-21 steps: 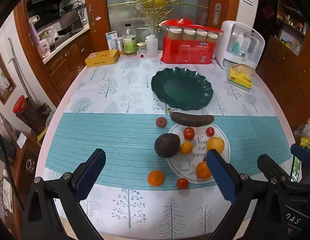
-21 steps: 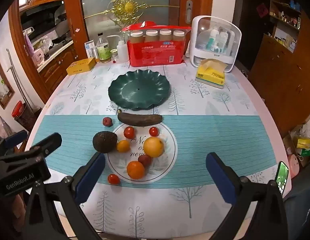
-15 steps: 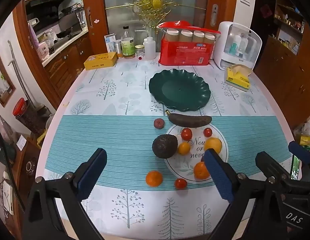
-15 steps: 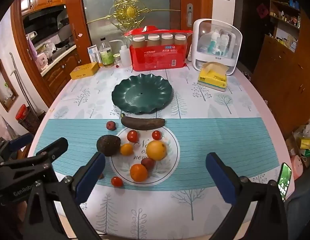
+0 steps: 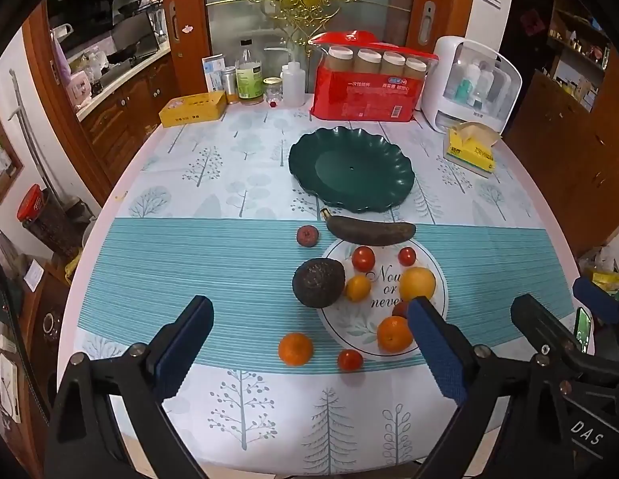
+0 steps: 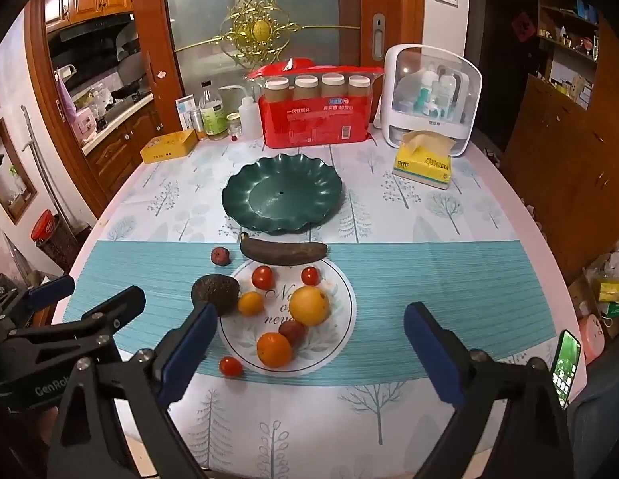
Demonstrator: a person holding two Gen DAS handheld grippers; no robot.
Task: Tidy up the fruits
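Observation:
An empty dark green scalloped plate [image 5: 351, 169] [image 6: 283, 199] sits mid-table. In front of it lie a blackened banana [image 5: 369, 231], a small dark red fruit [image 5: 307, 235], an avocado [image 5: 318, 283], tomatoes, and several oranges around a printed circle [image 5: 365, 319] on the cloth. One orange [image 5: 295, 348] and one tomato [image 5: 349, 359] lie nearest me. My left gripper [image 5: 309, 343] is open and empty above the near table edge. My right gripper [image 6: 309, 345] is open and empty, to the right of the left one.
At the back stand a red pack of jars [image 5: 367, 84], a white storage box [image 5: 471, 84], bottles [image 5: 249, 76] and a yellow box [image 5: 193, 108]. A yellow tissue pack [image 5: 471, 147] lies at the right. A phone [image 6: 565, 363] sits at the near right edge.
Both grippers have risen and pulled back a little from the table, so the fruits sit slightly farther away in view. Nothing on the table has moved.

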